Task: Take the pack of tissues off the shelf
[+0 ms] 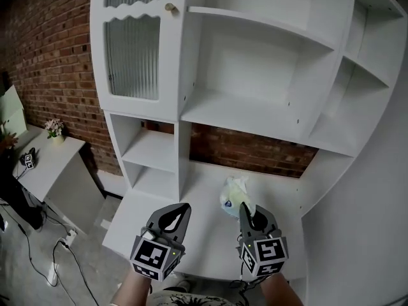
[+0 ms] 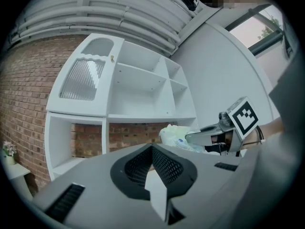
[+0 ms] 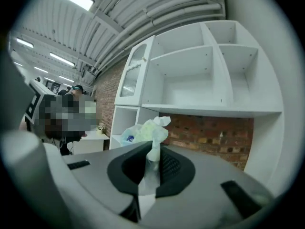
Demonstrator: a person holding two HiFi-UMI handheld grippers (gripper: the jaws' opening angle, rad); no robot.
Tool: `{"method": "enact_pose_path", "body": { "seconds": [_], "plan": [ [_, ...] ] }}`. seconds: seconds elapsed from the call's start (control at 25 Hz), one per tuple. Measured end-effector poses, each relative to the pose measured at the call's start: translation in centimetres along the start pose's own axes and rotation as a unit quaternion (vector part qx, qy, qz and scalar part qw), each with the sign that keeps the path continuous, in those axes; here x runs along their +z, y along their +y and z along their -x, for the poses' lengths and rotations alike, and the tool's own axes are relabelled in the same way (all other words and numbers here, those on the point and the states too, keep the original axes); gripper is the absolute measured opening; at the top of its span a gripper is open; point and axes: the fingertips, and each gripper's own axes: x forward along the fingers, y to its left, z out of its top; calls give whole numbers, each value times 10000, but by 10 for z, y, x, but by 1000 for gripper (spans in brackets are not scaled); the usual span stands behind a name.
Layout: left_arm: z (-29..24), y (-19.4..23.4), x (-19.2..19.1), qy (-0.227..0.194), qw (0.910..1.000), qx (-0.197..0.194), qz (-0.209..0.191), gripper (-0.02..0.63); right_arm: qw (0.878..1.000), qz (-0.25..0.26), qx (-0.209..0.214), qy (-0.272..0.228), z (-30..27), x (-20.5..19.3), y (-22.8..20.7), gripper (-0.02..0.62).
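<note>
The pack of tissues (image 1: 233, 195) is a pale green-white plastic bundle over the low counter (image 1: 191, 203) of the white shelf unit. My right gripper (image 1: 245, 210) is shut on the wrapper's near edge. In the right gripper view the pack (image 3: 143, 131) bunches up just ahead of the gripper (image 3: 152, 157), its thin plastic pinched between the pads. I cannot tell whether the pack still touches the counter. My left gripper (image 1: 184, 208) hovers to the left of the pack, shut and holding nothing. The left gripper view shows its own tips (image 2: 153, 149), and beyond them the pack (image 2: 175, 135) and the right gripper (image 2: 190, 137).
Open white shelves (image 1: 255, 113) rise above the counter, with a ribbed glass door (image 1: 132, 56) at upper left and a brick wall (image 1: 248, 148) behind. A small white table (image 1: 48, 161) with a flower pot (image 1: 55, 130) stands at left. Cables (image 1: 64, 250) lie on the floor.
</note>
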Motion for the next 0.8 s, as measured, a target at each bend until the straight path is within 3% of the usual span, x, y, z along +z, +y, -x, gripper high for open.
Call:
{"method": "enact_pose_path", "body": {
  "seconds": [0.24,0.8],
  "plan": [
    [2,-15,-6,107,9999,-24,9,12,9998,-212,-45,-25,20,-35,7,11],
    [-4,-14,-4,76,9999,74,-56,12,9989,-324,291,-195,28,-23,13,9]
  ]
}}
